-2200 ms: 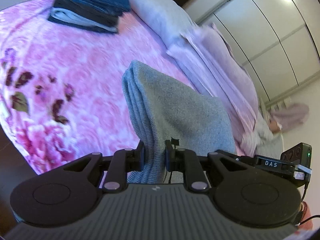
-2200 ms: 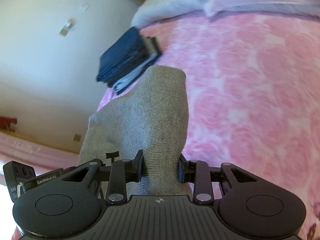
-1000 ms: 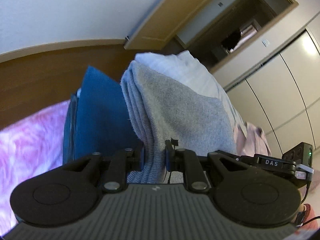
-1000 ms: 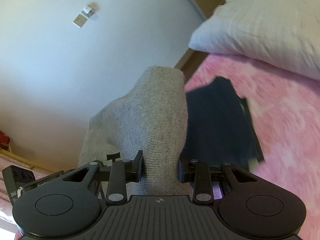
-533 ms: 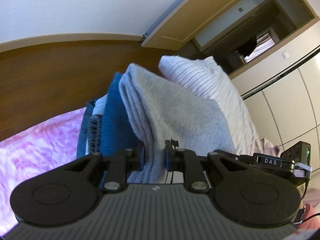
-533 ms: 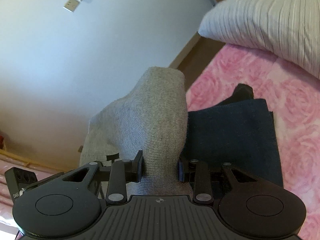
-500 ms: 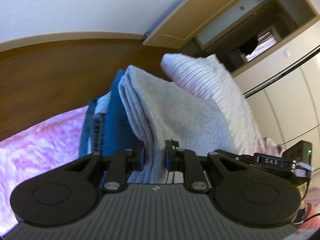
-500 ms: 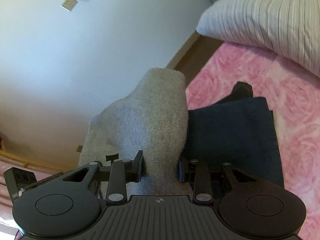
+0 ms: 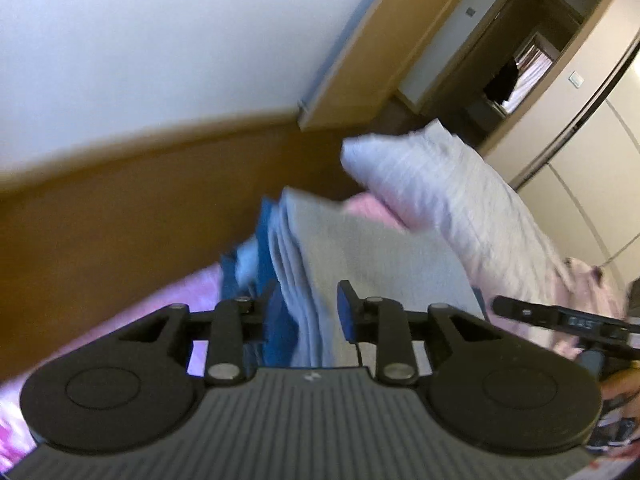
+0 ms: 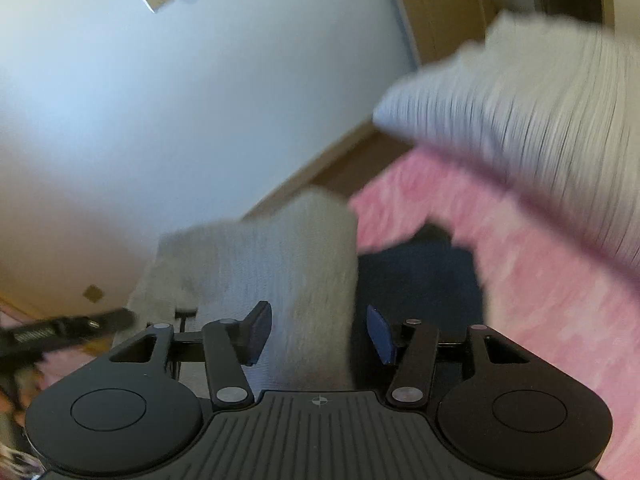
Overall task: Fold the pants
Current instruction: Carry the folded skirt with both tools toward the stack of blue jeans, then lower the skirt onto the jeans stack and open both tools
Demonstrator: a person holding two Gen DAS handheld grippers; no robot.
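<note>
The folded grey pants (image 9: 360, 264) lie on top of a stack of dark blue folded clothes (image 9: 276, 320) on the pink bedspread. In the left wrist view my left gripper (image 9: 308, 312) stands open, its fingers apart on either side of the grey fold's edge. The right wrist view shows the same grey pants (image 10: 288, 280) resting on the dark blue pile (image 10: 424, 276). My right gripper (image 10: 318, 334) is open too, and the cloth runs loose between its spread fingers. Both views are blurred by motion.
A white striped pillow (image 9: 452, 200) lies just behind the stack; it also fills the upper right of the right wrist view (image 10: 540, 116). A brown headboard (image 9: 120, 200) and white wall stand beyond. The pink flowered bedspread (image 10: 540, 300) spreads to the right.
Both grippers have opened and let go of the grey pants, which now rest on the dark blue stack. Before that, the pants were carried across the bed to the pile.
</note>
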